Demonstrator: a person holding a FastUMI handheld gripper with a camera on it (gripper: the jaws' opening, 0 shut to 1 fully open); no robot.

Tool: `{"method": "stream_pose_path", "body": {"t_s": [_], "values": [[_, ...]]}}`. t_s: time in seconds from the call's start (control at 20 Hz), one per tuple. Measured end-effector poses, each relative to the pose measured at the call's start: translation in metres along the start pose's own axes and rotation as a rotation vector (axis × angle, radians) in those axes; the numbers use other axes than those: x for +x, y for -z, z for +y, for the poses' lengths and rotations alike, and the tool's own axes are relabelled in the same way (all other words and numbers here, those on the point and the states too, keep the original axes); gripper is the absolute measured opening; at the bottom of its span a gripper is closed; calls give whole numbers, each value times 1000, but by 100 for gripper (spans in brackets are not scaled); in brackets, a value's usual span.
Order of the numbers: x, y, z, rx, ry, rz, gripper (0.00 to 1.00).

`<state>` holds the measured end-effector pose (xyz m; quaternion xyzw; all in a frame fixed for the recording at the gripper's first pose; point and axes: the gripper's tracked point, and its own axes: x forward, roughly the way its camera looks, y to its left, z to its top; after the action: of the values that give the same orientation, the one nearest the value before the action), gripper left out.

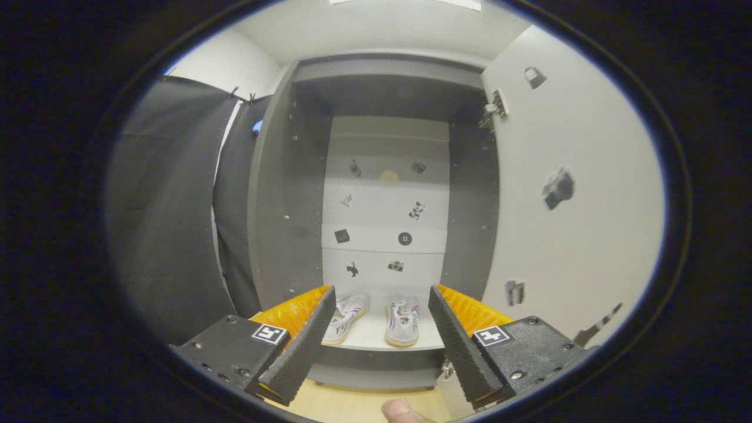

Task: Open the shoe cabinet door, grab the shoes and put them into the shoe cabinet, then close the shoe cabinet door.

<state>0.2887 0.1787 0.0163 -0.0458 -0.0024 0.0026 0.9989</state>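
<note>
The grey shoe cabinet point(282, 194) stands straight ahead with its interior exposed. Its white door point(564, 194) is swung wide to the right, small stickers dotted over its inner face. Two white shoes with red and blue stripes rest side by side on the bottom shelf point(370, 335): the left shoe point(346, 317) and the right shoe point(403, 320). My gripper point(382, 305) is open, with nothing between its fingers. It hangs in front of the cabinet, short of the shelf, and the shoes show beyond the fingertips in the gap.
The cabinet's white back panel point(385, 211) carries several small stickers. Black cloth point(170, 205) hangs left of the cabinet. A hinge point(493, 108) sits at the door's upper inner edge. Wooden floor point(352, 405) lies below, and a fingertip point(402, 411) of the person's hand shows underneath the gripper.
</note>
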Motion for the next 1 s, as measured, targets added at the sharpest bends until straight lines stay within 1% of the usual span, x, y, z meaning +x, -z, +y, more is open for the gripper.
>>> {"method": "stream_pose_path", "body": {"t_s": [0.1,0.15,0.45,0.75,0.9,1.0], "values": [[-31,-14,-12,17,20,-23,100],[-46,-19,-14,27,14,-31,100],[-134,-53,-29,27,-37,-69,100],[-216,-66,-59,-9,-92,-56,100],[-251,-69,-93,-39,-72,-68,100],[-270,-71,-120,-38,-48,-86,100]]}}
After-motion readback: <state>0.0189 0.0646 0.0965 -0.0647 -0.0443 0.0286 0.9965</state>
